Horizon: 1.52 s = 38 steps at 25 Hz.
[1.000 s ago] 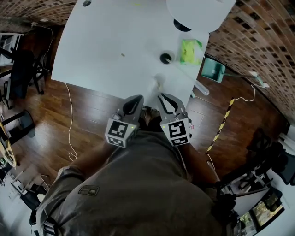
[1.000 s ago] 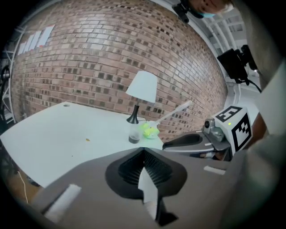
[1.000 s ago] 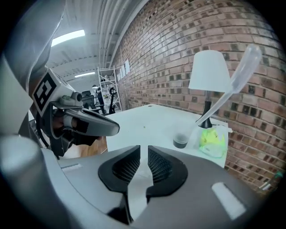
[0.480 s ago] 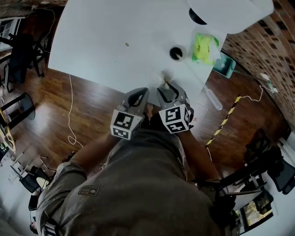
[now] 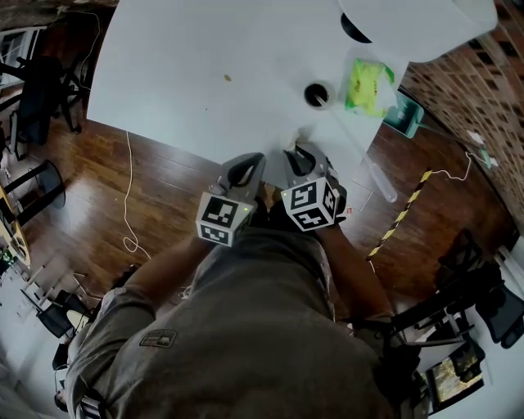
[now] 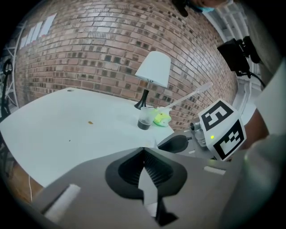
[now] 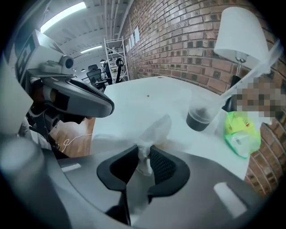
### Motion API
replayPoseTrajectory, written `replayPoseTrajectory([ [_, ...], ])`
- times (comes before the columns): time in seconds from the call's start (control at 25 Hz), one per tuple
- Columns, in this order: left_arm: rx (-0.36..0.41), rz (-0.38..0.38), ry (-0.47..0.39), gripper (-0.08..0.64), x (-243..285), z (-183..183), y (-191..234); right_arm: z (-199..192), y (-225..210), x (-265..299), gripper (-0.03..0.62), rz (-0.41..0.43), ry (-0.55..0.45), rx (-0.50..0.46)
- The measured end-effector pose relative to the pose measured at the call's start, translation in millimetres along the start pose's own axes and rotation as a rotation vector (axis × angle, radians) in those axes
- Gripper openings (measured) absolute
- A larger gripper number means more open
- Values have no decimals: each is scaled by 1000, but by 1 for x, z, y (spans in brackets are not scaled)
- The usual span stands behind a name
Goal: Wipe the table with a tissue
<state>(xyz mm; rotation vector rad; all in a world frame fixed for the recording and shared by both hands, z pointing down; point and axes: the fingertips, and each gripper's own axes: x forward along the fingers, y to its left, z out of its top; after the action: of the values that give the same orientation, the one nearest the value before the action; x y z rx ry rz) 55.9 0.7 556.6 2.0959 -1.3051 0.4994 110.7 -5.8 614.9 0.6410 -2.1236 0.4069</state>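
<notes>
A crumpled white tissue (image 7: 154,129) sticks up from between the pads of my right gripper (image 7: 144,151). Its jaws are closing and pinch the tissue just above the white table (image 7: 134,98). In the head view the right gripper (image 5: 301,155) points down at the table's near edge (image 5: 205,139), with the tissue hard to tell from the white top. My left gripper (image 5: 246,168) hangs beside it on the left, off the table's near edge. In its own view the left gripper (image 6: 143,150) has its tips together and nothing between them.
A clear cup with dark liquid (image 5: 316,95) stands just beyond the right gripper, and a green packet (image 5: 366,84) and a white lamp (image 5: 409,24) lie further right. A small brown crumb (image 5: 227,78) sits mid-table. Wooden floor with a white cable (image 5: 127,196) lies below.
Both grippers have sunk toward the table's near edge, and the right one has tipped further down. Over the last half second they have hardly moved.
</notes>
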Motion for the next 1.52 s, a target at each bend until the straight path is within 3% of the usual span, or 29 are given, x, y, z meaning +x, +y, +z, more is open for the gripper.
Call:
replayPoseTrajectory([
  [0.2,10,13,-20,2,-2,8,2,5,0,-4,51,-3,-17,-6],
  [0.6,27,98,-105,2,-27,43,11,41,1,-28,46,15,-110,-45],
  [0.92,8,140,-157,2,-41,66,53,75,-2,-23,43,8,-126,-45],
  [1.04,12,115,-165,2,-41,73,76,88,-2,-11,43,-24,-109,-32],
  [1.52,35,-101,-132,2,-48,97,171,141,11,40,43,-189,-11,130],
])
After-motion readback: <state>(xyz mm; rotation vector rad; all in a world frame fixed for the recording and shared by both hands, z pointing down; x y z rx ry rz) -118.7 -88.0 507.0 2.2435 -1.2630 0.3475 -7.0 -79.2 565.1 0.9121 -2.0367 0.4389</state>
